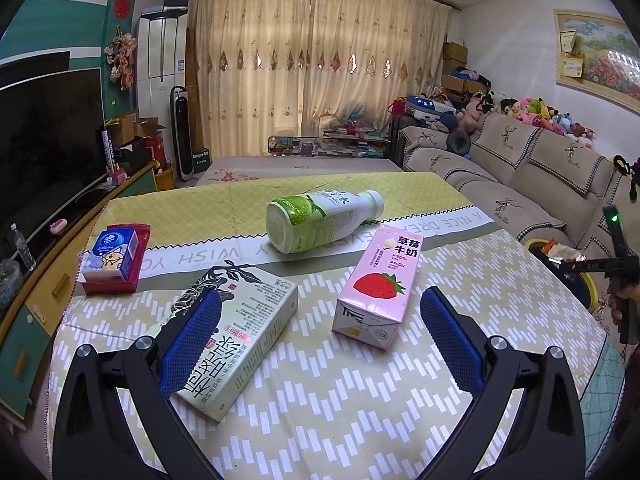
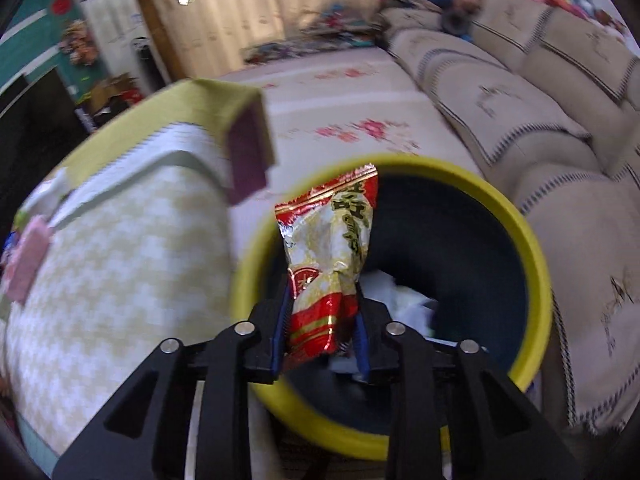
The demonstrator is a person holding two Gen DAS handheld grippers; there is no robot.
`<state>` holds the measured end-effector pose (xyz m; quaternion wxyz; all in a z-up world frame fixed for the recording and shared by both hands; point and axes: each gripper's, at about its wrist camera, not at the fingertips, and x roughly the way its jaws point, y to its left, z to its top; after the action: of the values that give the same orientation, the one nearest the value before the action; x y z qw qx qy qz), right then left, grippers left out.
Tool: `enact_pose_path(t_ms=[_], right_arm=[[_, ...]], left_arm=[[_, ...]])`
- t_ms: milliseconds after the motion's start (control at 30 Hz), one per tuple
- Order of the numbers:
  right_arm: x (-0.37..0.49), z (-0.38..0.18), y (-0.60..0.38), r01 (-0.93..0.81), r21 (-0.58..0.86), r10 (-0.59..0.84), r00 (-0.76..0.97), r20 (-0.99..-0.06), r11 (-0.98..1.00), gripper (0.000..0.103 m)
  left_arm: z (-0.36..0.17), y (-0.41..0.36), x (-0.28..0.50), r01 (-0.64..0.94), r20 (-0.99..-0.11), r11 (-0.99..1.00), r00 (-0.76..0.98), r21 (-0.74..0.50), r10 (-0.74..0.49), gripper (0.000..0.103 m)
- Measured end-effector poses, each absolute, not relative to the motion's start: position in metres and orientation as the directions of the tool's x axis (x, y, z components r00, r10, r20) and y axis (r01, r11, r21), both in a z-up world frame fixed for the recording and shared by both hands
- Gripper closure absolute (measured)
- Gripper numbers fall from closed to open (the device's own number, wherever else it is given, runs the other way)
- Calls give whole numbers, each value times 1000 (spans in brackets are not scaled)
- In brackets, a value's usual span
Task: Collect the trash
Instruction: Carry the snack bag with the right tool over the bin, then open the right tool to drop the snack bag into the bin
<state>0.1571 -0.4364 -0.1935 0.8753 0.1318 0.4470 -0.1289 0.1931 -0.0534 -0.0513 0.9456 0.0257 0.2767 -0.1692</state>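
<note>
Now right hand-held gripper (image 2: 320, 332) over yellow-rimmed bin (image 2: 536, 240), pitched steeply down, pads pinching wrapper (image 2: 332, 256) at its lower end — rest stands free above bin mouth. Wrapper: light, crinkly foil, slippery, likely to slip out easily. Left hand-held gripper (image 1: 320, 344) released, jaws wide, hovering low over desk (image 1: 460, 312) — tea carton (image 1: 240, 340), strawberry carton (image 1: 376, 284), bottle (image 1: 320, 220) still lying there.

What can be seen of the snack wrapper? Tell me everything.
The snack wrapper is a crinkled, shiny foil packet, red and pale gold with dark printed characters. It stands upright between the right gripper's blue pads, its lower end pinched, over the mouth of the yellow-rimmed bin.
</note>
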Motion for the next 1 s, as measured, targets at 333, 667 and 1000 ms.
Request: enact_pose_path(t_ms=[333,667,1000], right_arm=[[158,-218,-453,423,86,-168,527,-833,902,35],[144,-187,-438,440,121,-193,605,-773,890,29],[123,-133,-332,325,119,-218,822,-527,938,21]], left_arm=[[-53,-56,194,347,-536,937,784,-40,-313,5],[-56,-71,191,414,-561,909,740,-53,-371,5],[-44,-87,209,474,-606,872,660,-122,-444,5]])
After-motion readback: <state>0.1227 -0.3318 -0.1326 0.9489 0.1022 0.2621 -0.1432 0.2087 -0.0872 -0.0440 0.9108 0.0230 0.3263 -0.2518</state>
